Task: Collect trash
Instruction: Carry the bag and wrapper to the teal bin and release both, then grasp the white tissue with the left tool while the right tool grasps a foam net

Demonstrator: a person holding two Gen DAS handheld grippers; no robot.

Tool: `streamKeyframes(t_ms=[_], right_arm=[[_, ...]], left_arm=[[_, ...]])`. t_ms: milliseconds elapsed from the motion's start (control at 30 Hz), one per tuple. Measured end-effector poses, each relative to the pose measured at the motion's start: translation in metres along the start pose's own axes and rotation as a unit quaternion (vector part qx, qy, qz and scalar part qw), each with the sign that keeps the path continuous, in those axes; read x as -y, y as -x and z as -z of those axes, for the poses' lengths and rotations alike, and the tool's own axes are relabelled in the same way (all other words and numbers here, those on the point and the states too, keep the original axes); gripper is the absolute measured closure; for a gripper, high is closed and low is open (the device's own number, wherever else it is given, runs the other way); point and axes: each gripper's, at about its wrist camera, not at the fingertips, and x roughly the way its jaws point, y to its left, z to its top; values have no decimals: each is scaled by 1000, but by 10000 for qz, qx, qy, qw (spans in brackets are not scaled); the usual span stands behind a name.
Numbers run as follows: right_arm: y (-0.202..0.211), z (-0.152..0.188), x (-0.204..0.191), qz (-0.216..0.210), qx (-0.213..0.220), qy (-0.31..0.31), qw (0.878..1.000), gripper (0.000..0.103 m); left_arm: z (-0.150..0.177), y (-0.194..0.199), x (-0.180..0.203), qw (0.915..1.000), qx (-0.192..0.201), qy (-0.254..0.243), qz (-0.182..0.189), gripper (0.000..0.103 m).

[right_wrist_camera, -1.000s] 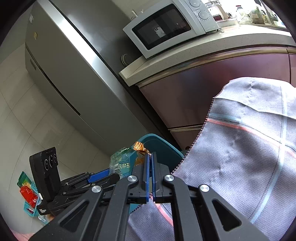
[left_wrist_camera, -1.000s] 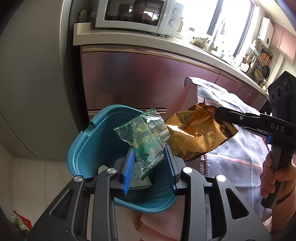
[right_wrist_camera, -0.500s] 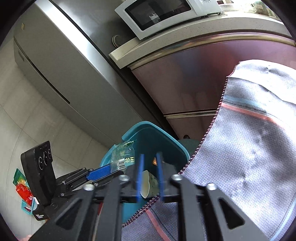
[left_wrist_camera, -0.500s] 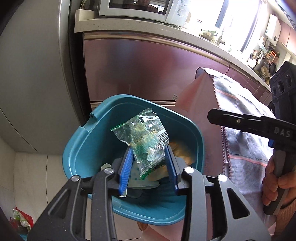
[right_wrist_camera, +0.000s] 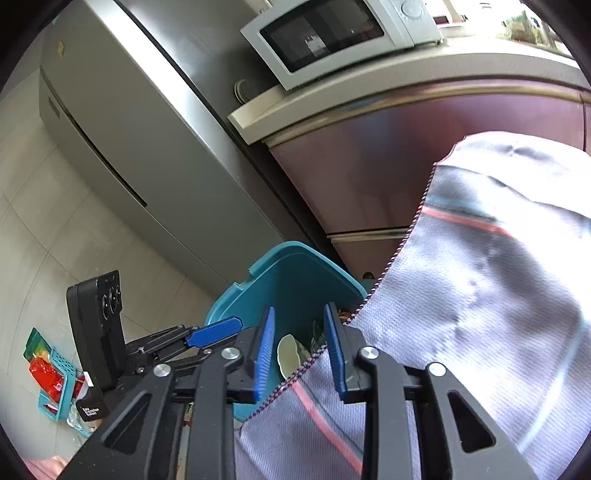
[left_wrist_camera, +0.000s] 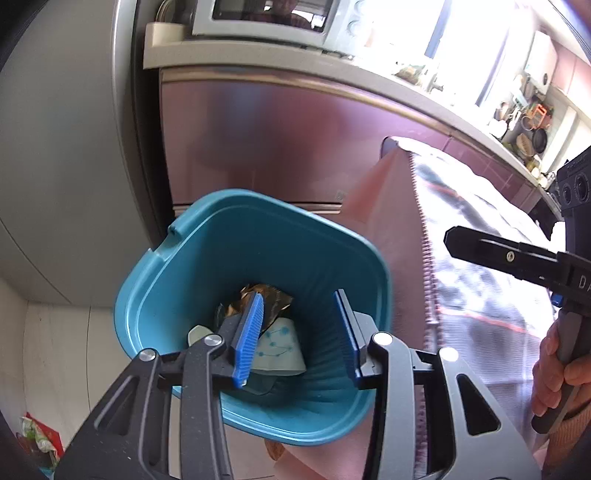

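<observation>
A teal trash bin [left_wrist_camera: 207, 258] stands below both grippers. At its bottom lie a gold foil wrapper [left_wrist_camera: 271, 299] and a white paper with a blue pattern [left_wrist_camera: 280, 347]. My left gripper [left_wrist_camera: 297, 338] hangs over the bin's mouth, its jaws opening, with nothing between the blue pads. My right gripper [right_wrist_camera: 299, 352] is above the bin's [right_wrist_camera: 295, 273] right rim at the cloth's edge, its jaws opening too and holding nothing. A pale dish-like piece [right_wrist_camera: 290, 354] shows in the bin between its fingers. The green packet is not clearly in view.
A grey-striped cloth [right_wrist_camera: 498, 295] drapes over a table right of the bin. Behind stand a steel fridge [right_wrist_camera: 129, 147], maroon cabinets [left_wrist_camera: 277, 147] and a microwave [right_wrist_camera: 332, 33]. A small teal basket with red packets [right_wrist_camera: 51, 376] lies on the tiled floor at left.
The gold wrapper has left my right gripper and lies in the bin. The green packet is gone from my left gripper. Both pairs of jaws stand wider apart.
</observation>
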Motion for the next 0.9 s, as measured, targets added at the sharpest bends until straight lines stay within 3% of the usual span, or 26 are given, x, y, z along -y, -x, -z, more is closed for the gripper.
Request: streamKeyframes(t_ms=[267,433,633,900], right_arm=[[71,20,-2,87,491,277,9984,64],[121,30,5,322,881,318,9951,62],[172,48,24,745,1274,209,9888,62],[248,94,66,1566,1715,-221,9724,61]], left_arm=[[-2,41,50,9957,589,-467,537,57],[-2,57,87,9897,757,-763,946,55],[4,63,138,9804,770,-1114,1433,53],[25,48,210,9668,426,-1558,1983,53]])
